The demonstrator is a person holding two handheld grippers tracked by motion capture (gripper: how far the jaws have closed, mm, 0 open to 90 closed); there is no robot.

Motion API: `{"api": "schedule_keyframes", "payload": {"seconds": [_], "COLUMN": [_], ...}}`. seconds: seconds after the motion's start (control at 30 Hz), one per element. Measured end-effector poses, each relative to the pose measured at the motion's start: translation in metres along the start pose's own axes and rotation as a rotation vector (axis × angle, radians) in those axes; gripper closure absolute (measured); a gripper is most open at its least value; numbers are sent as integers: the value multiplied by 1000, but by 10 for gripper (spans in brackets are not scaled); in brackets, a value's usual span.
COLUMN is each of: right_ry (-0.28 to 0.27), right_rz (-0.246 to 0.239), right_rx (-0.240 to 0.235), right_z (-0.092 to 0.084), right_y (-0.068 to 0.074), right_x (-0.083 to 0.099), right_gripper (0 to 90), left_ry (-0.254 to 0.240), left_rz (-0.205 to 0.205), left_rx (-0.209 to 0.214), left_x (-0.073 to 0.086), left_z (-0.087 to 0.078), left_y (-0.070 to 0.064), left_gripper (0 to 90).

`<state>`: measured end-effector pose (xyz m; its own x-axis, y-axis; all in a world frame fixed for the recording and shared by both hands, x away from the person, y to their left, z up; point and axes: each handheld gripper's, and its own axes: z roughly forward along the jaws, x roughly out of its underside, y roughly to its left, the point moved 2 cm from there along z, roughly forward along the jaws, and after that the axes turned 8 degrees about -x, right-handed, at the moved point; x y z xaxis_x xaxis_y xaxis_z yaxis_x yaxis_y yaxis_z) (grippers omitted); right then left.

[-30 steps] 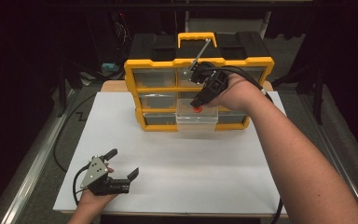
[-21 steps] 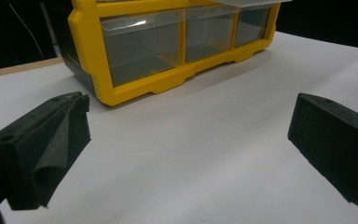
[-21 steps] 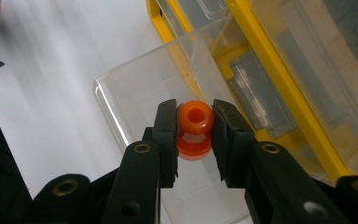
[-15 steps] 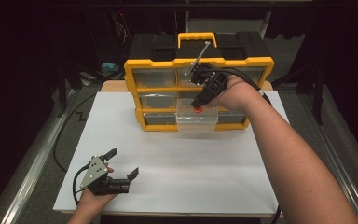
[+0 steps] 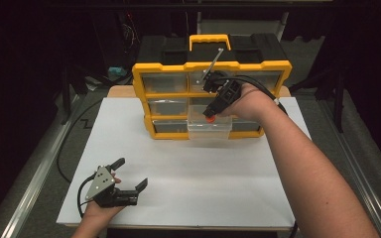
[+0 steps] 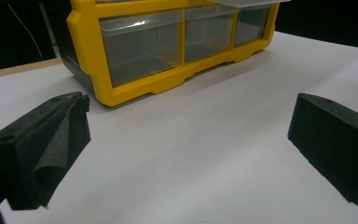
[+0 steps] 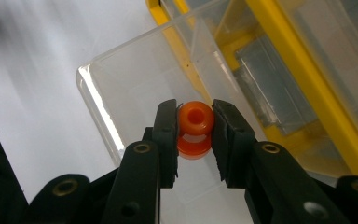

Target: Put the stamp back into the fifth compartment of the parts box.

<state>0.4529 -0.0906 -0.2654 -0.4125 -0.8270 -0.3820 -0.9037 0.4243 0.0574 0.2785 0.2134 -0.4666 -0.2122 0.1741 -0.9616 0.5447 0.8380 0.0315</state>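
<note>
Hardly anything differs from half a second ago: the right gripper [image 5: 209, 115] hangs at the same spot in front of the yellow plastic organiser box with clear drawers [image 5: 164, 79], and the left gripper [image 5: 131, 184] sits where it was near the front left corner of the white tabletop [image 5: 198, 178]. The right gripper's black jaws are clamped on a small orange plastic spool with a hole through its middle [image 7: 195, 127], one pad pressing each side. It holds the spool over the clear plastic drawer pulled out of the bottom row [image 5: 209, 129], inside the drawer's front rim as the right gripper view shows it; I cannot tell whether the spool touches the drawer floor. The drawer's front lip juts out onto the tabletop, past the yellow frame. The left gripper's jaws stand wide apart with nothing between them, low over the white surface and pointing toward the organiser's lower left corner, well short of it. A broad bare stretch of white lies between the two grippers and across the whole front of the table. The left hand [image 5: 96, 213] is close to the table's front edge, and a black cable [image 5: 62, 148] runs along the floor beside the left edge.
</note>
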Motion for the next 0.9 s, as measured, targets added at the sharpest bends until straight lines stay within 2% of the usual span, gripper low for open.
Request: {"api": "schedule_keyframes", "payload": {"seconds": [0.23,0.27,0.33,0.37,0.57,0.9], "right_ry": [-9,-15,-27,-37,-53,-8], "right_rz": [1,2,6,14,18,34], "right_rx": [-1,0,1,2,-11,-9], "right_z": [-1,-2,-4,-6,-17,-27], "right_y": [0,0,-1,-1,3,9], "right_x": [0,0,-1,-1,4,27], "right_gripper": [725,670,503,466,374,232], "left_ry": [-2,-1,-1,-1,2,-1], "left_rz": [-4,-1,-2,-1,0,-9], "left_rx": [-1,0,0,0,3,-4], "left_x": [0,0,0,0,0,0], "left_z": [0,0,0,0,1,0], "left_y": [0,0,0,1,1,2], "left_gripper": [3,3,3,3,3,3]}}
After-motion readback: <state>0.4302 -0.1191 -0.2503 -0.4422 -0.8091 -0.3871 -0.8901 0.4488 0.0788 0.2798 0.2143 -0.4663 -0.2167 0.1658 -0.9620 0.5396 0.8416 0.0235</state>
